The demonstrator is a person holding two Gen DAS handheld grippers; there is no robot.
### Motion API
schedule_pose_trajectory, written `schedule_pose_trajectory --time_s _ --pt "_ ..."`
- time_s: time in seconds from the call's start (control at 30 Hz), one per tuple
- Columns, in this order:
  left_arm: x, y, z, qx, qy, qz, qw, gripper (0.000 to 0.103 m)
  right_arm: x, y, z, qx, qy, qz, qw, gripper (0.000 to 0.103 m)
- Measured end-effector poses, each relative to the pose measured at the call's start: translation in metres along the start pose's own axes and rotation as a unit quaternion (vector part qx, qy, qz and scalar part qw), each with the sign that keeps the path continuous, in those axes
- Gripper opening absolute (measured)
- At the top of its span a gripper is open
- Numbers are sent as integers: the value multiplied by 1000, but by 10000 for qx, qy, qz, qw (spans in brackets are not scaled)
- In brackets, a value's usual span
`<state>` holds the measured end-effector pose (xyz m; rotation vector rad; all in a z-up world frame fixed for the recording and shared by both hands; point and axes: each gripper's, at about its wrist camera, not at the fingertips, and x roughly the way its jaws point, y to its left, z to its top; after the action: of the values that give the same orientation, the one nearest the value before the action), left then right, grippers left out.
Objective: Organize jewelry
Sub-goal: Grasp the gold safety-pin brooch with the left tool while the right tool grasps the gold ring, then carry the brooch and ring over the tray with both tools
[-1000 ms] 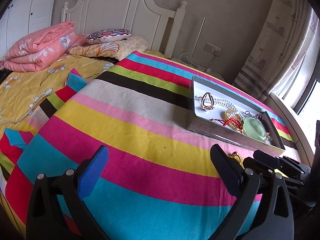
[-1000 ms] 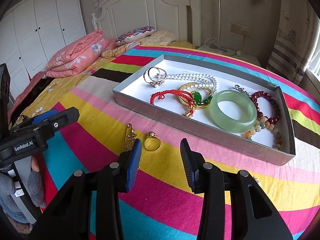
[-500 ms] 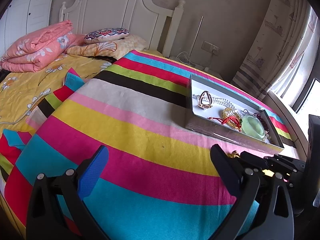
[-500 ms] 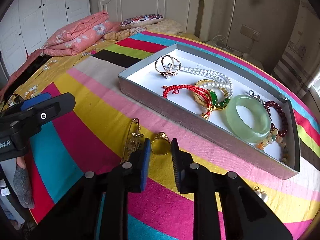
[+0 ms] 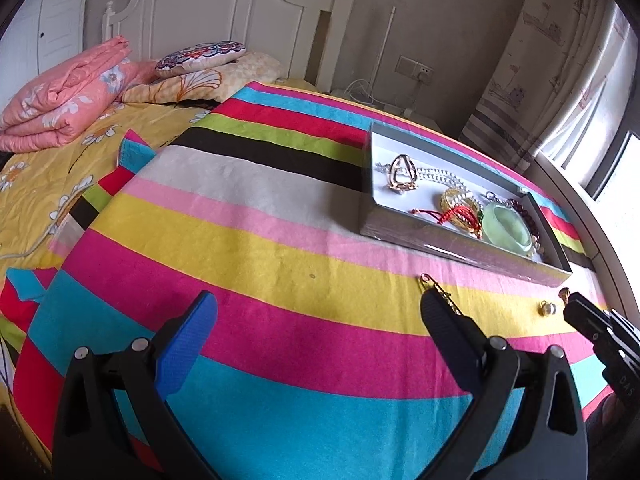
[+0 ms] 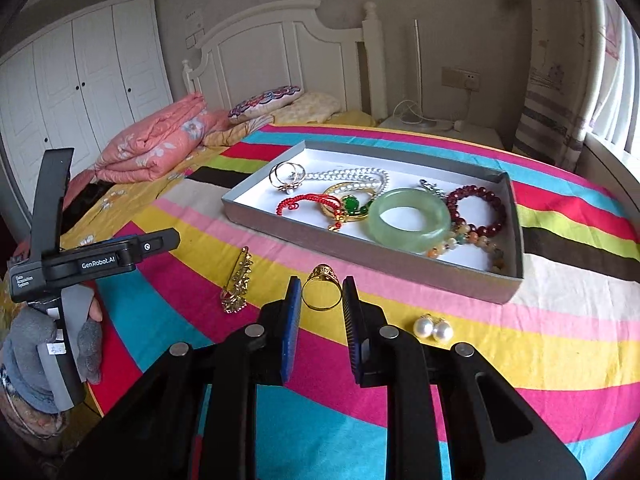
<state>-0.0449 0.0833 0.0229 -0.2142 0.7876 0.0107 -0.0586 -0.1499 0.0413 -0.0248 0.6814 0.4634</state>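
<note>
The left gripper (image 5: 316,316) is hovering low over the striped blanket (image 5: 256,248) with its jaws spread wide and nothing between them; in the right wrist view it is sitting at the far left in a gloved hand (image 6: 44,344). A gold brooch pin (image 6: 237,280) is lying on the blanket beside it. The right gripper (image 6: 321,300) is standing just right of the pin, its blue pads (image 6: 294,312) pinching a gold ring (image 6: 322,290), held upright above the blanket. Two pearl earrings (image 6: 434,329) are lying further right. Beyond them, the grey tray (image 6: 400,258) is holding linked rings (image 6: 287,175), a pearl necklace (image 6: 360,174), a red cord (image 6: 306,201), a gold bangle (image 6: 349,205), a jade bangle (image 6: 409,218) and bead bracelets (image 6: 478,210).
</note>
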Motion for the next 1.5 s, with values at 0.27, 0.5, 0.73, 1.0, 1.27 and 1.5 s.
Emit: schedule_pose_trajectory --time_s 0.27,0.5,0.73,1.0,1.27,1.5 --pt "15 -55 -11 407 592 -527 9960 101 -16 -27 -12 480 -251 218 9983 21" --pt "34 -83 -9 673 753 -211 9947 97 -25 -35 -16 633 -385 375 9965 21" --pt "35 -97 -14 1085 648 169 9918 73 -26 -42 -17 800 -421 545 9944 21" --pt "27 -93 -18 1092 456 -57 9930 21 -31 -47 -19 877 -491 631 9929 21" --pt "24 -79 -17 780 410 -334 9956 21 -30 -47 -18 880 -474 646 9929 21" --pt "17 -86 -20 966 275 -146 9948 21 -30 -46 -17 849 -458 593 9936 21"
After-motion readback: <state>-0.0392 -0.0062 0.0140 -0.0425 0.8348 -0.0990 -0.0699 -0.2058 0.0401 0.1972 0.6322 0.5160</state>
